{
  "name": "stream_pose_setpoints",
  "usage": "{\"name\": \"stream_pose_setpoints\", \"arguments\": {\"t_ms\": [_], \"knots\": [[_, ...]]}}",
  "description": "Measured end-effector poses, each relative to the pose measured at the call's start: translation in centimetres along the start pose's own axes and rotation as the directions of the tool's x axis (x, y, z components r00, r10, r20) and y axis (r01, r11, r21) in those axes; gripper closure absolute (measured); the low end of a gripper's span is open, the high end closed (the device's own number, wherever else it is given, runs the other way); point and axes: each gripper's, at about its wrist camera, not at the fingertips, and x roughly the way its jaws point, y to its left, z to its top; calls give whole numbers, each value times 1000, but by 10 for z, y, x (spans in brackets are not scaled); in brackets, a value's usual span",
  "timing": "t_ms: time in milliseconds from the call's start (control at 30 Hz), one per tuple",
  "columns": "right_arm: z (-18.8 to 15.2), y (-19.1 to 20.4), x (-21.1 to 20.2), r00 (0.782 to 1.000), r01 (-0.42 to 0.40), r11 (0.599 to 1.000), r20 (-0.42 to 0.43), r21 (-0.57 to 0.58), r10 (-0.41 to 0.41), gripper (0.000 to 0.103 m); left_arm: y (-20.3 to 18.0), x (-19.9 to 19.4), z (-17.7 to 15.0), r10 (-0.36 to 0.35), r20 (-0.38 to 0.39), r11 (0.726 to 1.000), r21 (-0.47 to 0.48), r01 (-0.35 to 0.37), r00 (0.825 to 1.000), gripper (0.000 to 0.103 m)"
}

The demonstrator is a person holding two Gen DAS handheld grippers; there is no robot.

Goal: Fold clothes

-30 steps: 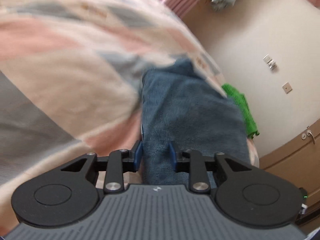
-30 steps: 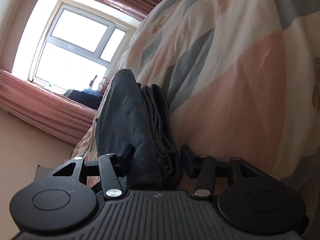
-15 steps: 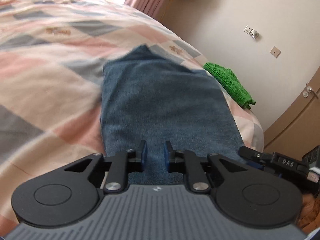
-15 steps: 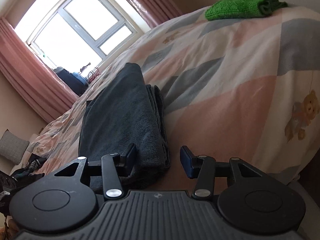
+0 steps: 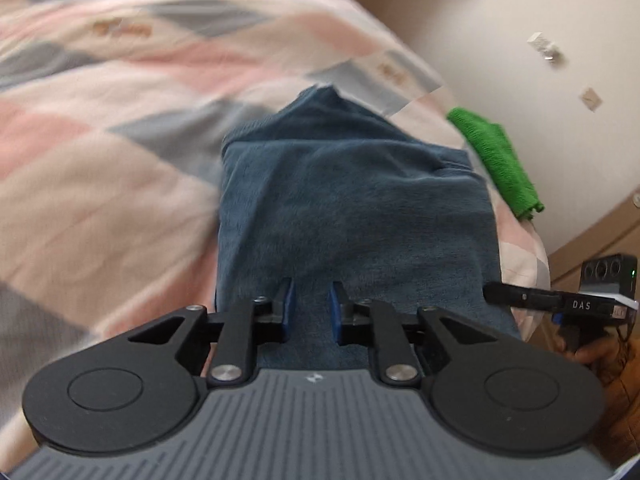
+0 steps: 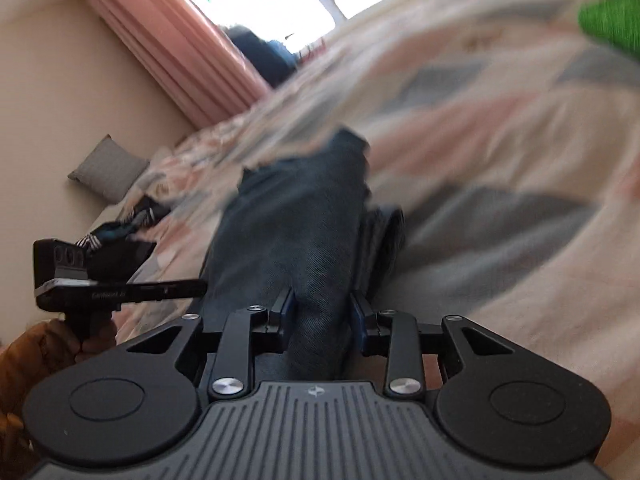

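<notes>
A folded dark blue towel [image 5: 352, 208] lies on the pink, grey and cream quilt [image 5: 100, 152]. My left gripper [image 5: 311, 308] sits at its near edge, jaws narrowed with a gap, the cloth below and between them. In the right wrist view the towel [image 6: 296, 220] runs away from me and a raised fold of it fills the space between the jaws of my right gripper [image 6: 322, 316], which is shut on it. Each gripper shows in the other's view, the right one [image 5: 560, 304] and the left one [image 6: 120, 280].
A folded green knit garment [image 5: 496, 160] lies on the bed near the wall, beyond the towel. A striped dark garment [image 6: 128, 224] and a grey cushion [image 6: 108, 168] lie toward the headboard side. Pink curtains [image 6: 180, 40] and a window are behind. A wooden door [image 5: 600, 248] stands right.
My right gripper has closed from wide open onto a fold of the towel. The towel's far part now looks bunched. Both cameras have tilted and the views are blurred with motion.
</notes>
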Motion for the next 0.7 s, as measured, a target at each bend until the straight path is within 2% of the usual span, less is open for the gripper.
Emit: {"name": "stream_pose_setpoints", "arguments": {"t_ms": [67, 133, 200, 267, 400, 467, 500, 567, 633, 700], "knots": [[1, -4, -2, 999, 4, 993, -48, 119, 1, 70, -6, -1, 8, 28, -69, 998, -47, -32, 997, 89], [11, 7, -4, 992, 63, 985, -117, 163, -44, 70, -12, -2, 16, 41, -135, 994, -93, -54, 990, 88], [35, 27, -7, 976, 128, 980, -196, 155, -97, 70, -21, -7, 23, 45, -179, 989, -132, -69, 983, 88], [68, 50, -13, 962, 157, 983, -242, 96, -130, 70, -30, -14, 30, 50, -186, 983, -167, -81, 981, 88], [144, 77, -16, 958, 87, 996, -273, -9, -86, 70, -49, -20, 42, 77, -158, 963, -245, -114, 985, 88], [172, 72, 2, 943, 27, 999, -330, -40, -38, 70, -57, -14, 41, 116, -152, 941, -300, -158, 982, 88], [185, 67, 16, 928, -11, 999, -372, -48, -8, 70, -62, -11, 40, 149, -144, 921, -339, -190, 978, 88], [205, 56, 50, 882, -74, 995, -471, -67, 34, 72, -72, -7, 30, 204, -119, 868, -437, -236, 972, 88], [222, 46, 81, 824, -152, 982, -562, -110, 64, 74, -87, -3, 20, 268, -113, 796, -533, -286, 957, 88], [235, 43, 108, 755, -247, 960, -647, -133, 105, 74, -106, 0, 9, 319, -95, 740, -596, -311, 943, 88]]}}
